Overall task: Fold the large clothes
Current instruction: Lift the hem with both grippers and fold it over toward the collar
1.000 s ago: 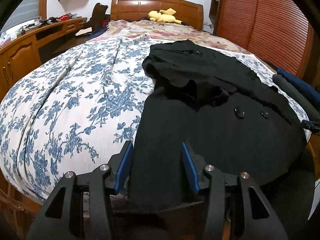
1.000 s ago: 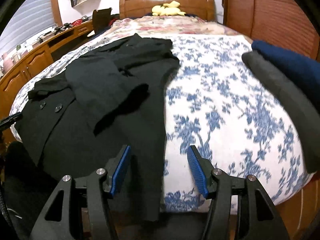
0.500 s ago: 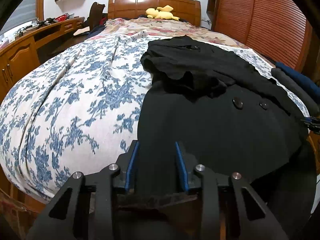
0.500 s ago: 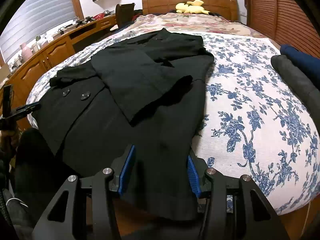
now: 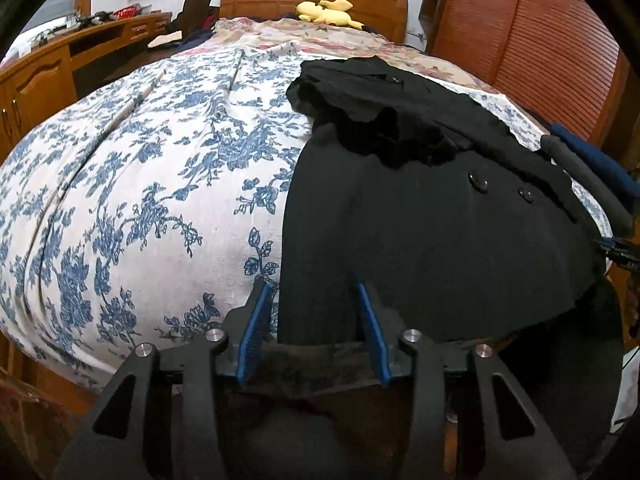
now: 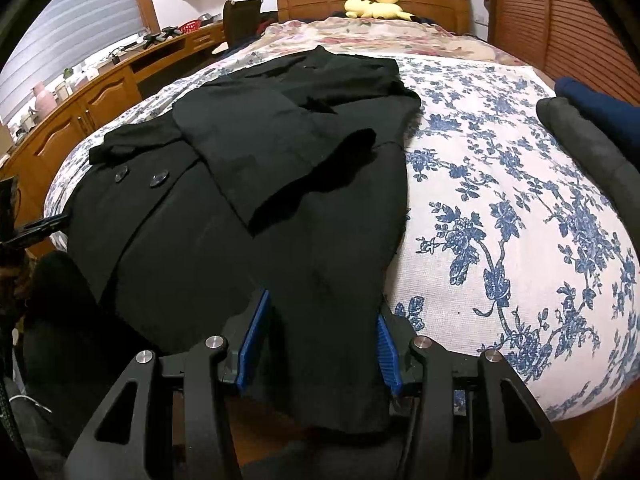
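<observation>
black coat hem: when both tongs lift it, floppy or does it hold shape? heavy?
Probably floppy: the black coat drapes over the bed edge, and its sleeve lies rumpled. Likely heavyish for cloth: it looks thick, with big buttons. The hem should sag between the left tongs and right tongs, both open around it.

Left gripper low at near edge, pointing forward, blue pads spread apart, jaws not closed. Right gripper same pose, level, blue pads wide apart. Left gripper's tip visible at right view's left edge.
</observation>
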### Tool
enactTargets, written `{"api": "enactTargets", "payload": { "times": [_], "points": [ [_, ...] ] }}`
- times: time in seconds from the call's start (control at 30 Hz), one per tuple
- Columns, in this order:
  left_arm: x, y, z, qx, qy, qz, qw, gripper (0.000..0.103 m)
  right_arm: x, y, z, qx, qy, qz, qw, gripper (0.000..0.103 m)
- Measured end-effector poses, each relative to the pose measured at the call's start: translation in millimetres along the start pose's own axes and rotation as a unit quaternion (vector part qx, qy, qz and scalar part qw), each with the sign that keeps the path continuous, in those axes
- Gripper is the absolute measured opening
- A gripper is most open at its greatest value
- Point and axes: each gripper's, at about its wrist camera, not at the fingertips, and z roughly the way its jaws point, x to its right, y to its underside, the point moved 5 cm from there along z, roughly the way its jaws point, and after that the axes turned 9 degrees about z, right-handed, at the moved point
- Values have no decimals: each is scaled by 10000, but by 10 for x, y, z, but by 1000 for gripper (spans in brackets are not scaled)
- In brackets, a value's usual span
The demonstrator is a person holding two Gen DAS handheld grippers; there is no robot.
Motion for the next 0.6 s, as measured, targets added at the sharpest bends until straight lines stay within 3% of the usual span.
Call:
{"api": "enactTargets", "payload": {
  "times": [0.03, 0.07, 0.1, 0.13, 0.17, 0.37, 0.6],
  "points": [
    [2, -1, -1, -1, 6, -8, 10000, 46, -2, 3, 1, 7, 25, -18, 10000, 43],
    [8, -8, -3, -4, 51, -12, 10000, 38, 2, -4, -5, 21, 87, -35, 10000, 35],
    [25, -20, -11, -7, 145, -12, 9999, 21, 13, -19, -16, 43, 103, -28, 9999, 19],
    [37, -33, -33, 13, 158, 0, 9999, 15, 13, -35, -39, 62, 22, 3, 10000, 9],
    [57, -62, -67, 47, 167, 49, 9998, 9, 13, -57, -70, 112, -44, 26, 9999, 7],
    [149, -414, -558, 767, 179, 112, 9968, 6, -7, -295, -437, 714, -345, 180, 9967, 3],
    [340, -939, -1305, 1619, 32, 366, 9861, 5, -175, -489, -1011, 1324, -432, 50, 9902, 3]
  ]
}}
